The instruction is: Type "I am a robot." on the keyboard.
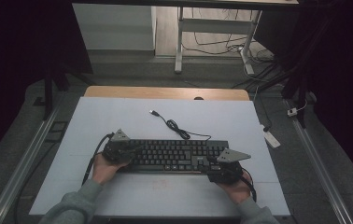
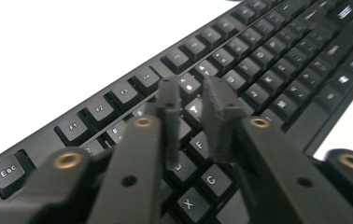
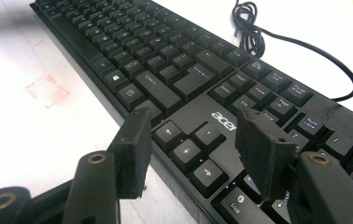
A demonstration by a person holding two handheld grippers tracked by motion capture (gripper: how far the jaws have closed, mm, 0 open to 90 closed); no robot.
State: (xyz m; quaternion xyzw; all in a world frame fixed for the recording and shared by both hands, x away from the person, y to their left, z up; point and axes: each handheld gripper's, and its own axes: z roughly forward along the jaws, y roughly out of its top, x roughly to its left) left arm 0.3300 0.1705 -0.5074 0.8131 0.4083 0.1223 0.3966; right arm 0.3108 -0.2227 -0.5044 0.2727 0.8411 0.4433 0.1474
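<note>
1. The black keyboard (image 1: 174,156) lies flat across the near middle of the white table (image 1: 118,121), long side facing the person.
2. Its cable (image 1: 177,128) loops away over the far side, plug end resting loose on the bare white top.
3. Left claw (image 2: 191,116) is over the keyboard's left-end letter keys, jaws a narrow gap apart, nothing between them.
4. Right claw (image 3: 193,154) is at the right end, jaws spread wide astride the front edge by the arrow keys; whether the pads press on it I cannot tell.
5. A faint red mark (image 3: 48,91) stains the table in front of the keyboard.
6. Open white surface all round; a wooden strip (image 1: 165,92) edges the far side, with grey floor and a desk frame (image 1: 212,42) beyond.
</note>
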